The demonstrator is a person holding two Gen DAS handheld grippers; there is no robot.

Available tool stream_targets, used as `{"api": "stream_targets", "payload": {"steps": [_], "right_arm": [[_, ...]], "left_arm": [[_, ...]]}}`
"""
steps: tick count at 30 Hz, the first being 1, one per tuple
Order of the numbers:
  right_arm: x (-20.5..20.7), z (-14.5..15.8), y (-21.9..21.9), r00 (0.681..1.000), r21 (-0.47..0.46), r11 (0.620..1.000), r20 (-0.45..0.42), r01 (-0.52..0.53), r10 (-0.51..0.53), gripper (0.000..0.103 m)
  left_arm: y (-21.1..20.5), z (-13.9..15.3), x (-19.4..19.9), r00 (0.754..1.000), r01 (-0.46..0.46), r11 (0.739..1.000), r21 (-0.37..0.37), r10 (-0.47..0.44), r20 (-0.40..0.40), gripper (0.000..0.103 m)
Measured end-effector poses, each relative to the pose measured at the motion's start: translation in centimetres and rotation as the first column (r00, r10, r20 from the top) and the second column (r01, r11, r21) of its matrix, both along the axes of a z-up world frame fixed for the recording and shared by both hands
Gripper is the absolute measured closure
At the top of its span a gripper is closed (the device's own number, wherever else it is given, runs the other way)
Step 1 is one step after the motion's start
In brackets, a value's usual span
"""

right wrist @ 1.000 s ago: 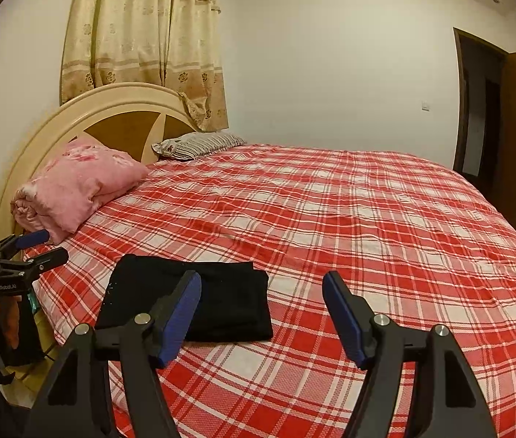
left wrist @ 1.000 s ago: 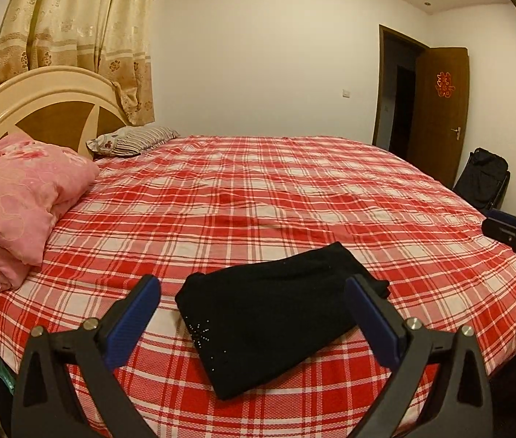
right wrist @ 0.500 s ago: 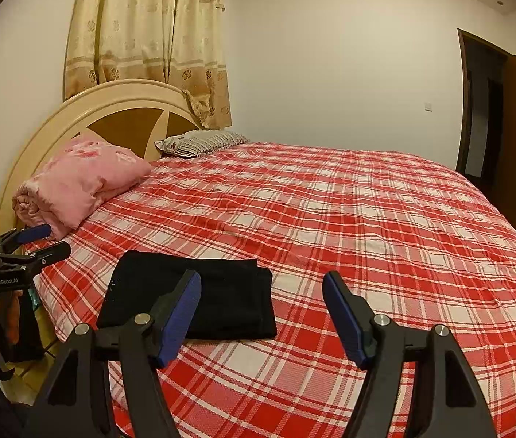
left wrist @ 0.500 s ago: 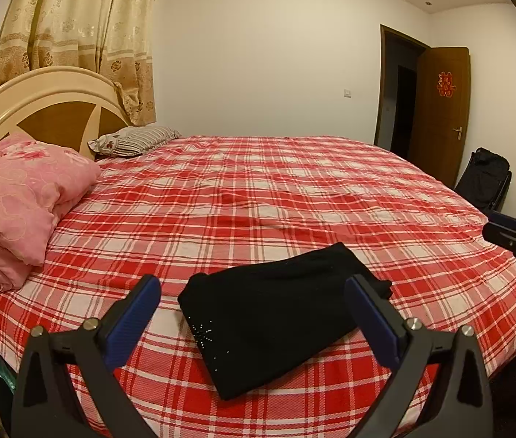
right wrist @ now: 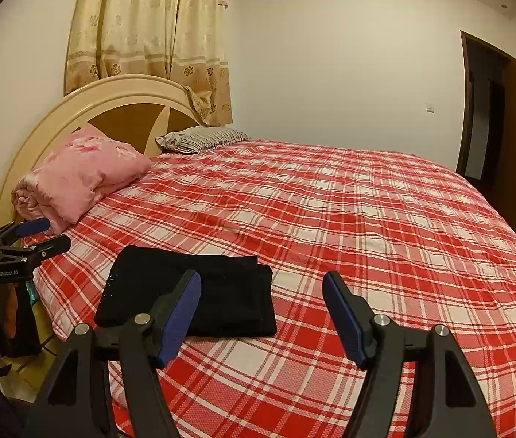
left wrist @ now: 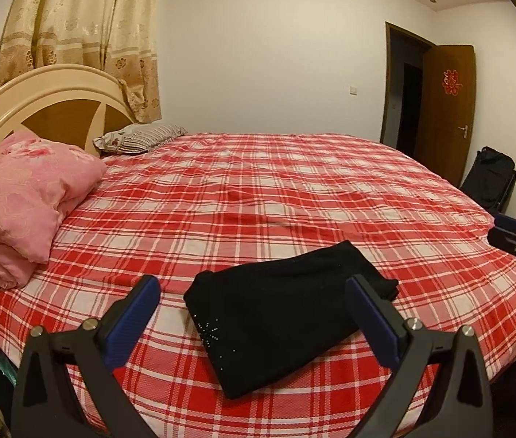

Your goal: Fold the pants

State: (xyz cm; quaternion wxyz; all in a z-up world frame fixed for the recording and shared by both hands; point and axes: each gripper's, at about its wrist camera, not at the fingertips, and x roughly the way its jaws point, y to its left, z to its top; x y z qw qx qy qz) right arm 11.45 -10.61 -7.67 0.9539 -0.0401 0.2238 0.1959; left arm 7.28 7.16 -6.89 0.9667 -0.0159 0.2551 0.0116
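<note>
Black pants (left wrist: 287, 314) lie folded near the front edge of a red plaid bed (left wrist: 294, 189). Left tongs (left wrist: 254, 299) and right tongs (right wrist: 261, 292) hover above, both spread wide, gripping nothing.

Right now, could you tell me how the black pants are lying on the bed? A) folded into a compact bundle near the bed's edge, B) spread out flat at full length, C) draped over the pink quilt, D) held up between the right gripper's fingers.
A: the black pants lie folded in a compact bundle on the red plaid bed near its edge, with both grippers open and clear of them.
</note>
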Motion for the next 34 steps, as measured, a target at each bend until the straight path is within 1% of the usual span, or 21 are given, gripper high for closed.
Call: {"api": "stream_targets", "payload": {"steps": [8, 13, 19, 24, 29, 31, 34], "right_arm": [[-0.1, -0.2, 0.1, 1.0, -0.009, 1.0, 0.004, -0.001, 0.001, 0.032], [-0.1, -0.4, 0.1, 1.0, -0.016, 1.0, 0.003, -0.007, 0.007, 0.032], [0.0, -0.8, 0.4, 1.0, -0.033, 0.999, -0.003, -0.016, 0.016, 0.032], [-0.1, -0.9, 0.7, 1.0, -0.047, 0.999, -0.005, -0.025, 0.025, 0.032], [0.0, -1.1, 0.8, 1.0, -0.055, 0.998, -0.008, -0.027, 0.027, 0.032], [-0.1, -1.1, 1.0, 1.0, -0.058, 0.998, -0.008, -0.028, 0.027, 0.032], [-0.1, -1.2, 1.0, 1.0, -0.058, 0.998, -0.01, -0.029, 0.028, 0.032]], "left_arm": [[-0.5, 0.2, 0.0, 1.0, -0.013, 0.999, 0.034, 0.013, 0.021, 0.0], [-0.7, 0.0, 0.2, 1.0, -0.022, 0.998, 0.051, 0.021, 0.007, 0.0], [-0.4, -0.3, 0.3, 1.0, -0.028, 0.999, 0.043, 0.028, -0.005, 0.0], [-0.4, -0.6, 0.4, 0.999, -0.037, 0.997, 0.062, 0.037, 0.001, 0.0], [-0.6, -0.8, 0.3, 1.0, -0.003, 0.999, 0.053, 0.003, -0.003, 0.0], [-0.9, -0.7, 0.3, 1.0, -0.007, 0.998, 0.07, 0.007, 0.003, 0.0], [-0.8, -0.8, 0.3, 1.0, -0.009, 0.998, 0.065, 0.009, 0.0, 0.0]]}}
